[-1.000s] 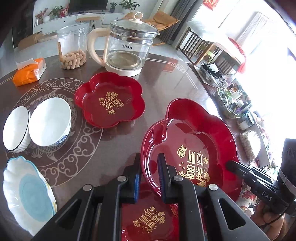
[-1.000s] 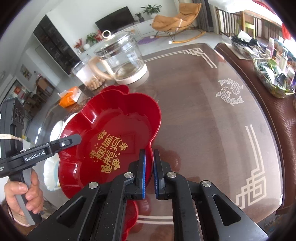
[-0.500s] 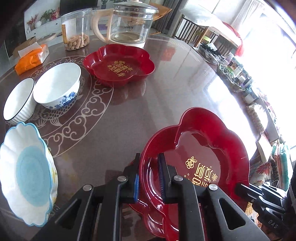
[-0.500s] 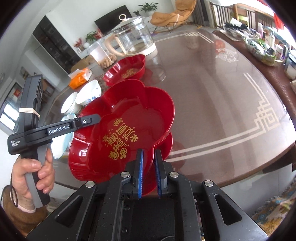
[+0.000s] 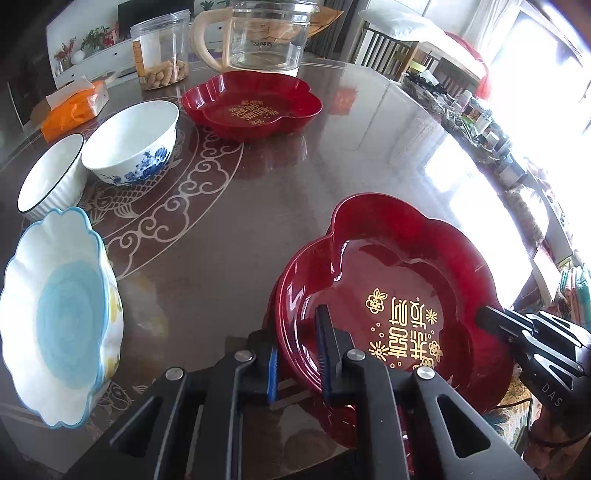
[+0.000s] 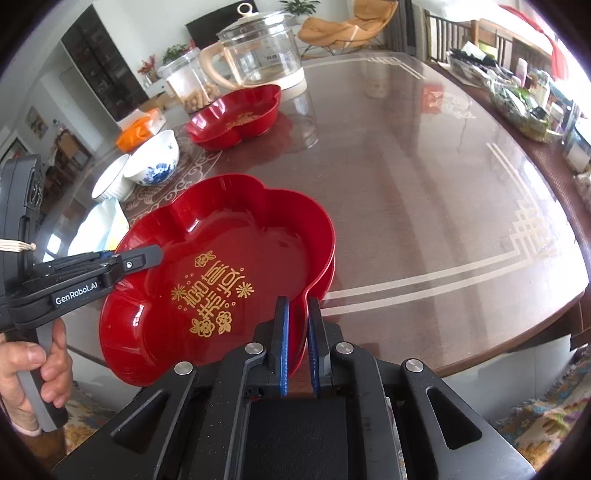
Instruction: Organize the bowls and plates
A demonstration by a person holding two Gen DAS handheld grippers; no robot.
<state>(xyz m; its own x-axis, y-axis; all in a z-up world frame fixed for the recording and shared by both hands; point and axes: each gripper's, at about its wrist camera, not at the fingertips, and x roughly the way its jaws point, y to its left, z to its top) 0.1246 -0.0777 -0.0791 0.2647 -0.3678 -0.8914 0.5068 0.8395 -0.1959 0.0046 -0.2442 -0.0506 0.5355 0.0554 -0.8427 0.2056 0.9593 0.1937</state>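
Note:
A red flower-shaped plate (image 5: 399, 280) (image 6: 229, 251) with gold writing lies nested on a second red plate (image 5: 275, 295) (image 6: 330, 273) at the table's near edge. My left gripper (image 5: 297, 332) is shut on the upper plate's left rim, one finger inside and one outside. My right gripper (image 6: 298, 306) pinches the opposite rim, its jaws closing on the plate wall between the blue pads. A third red plate (image 5: 251, 103) sits farther back. At the left stand a blue-flowered white bowl (image 5: 129, 136), a ribbed white bowl (image 5: 48, 173) and a scalloped blue-and-white plate (image 5: 55, 314).
A glass kettle (image 5: 266, 33), a clear jar of snacks (image 5: 159, 48) and an orange tissue pack (image 5: 74, 107) stand at the back. The round brown table (image 6: 424, 184) shows bare surface on the right. A cluttered tray (image 6: 517, 107) lies on a side table beyond.
Both grippers have carried the red plate down and toward the table's near edge. It now rests nested on the second red plate instead of hovering above it.

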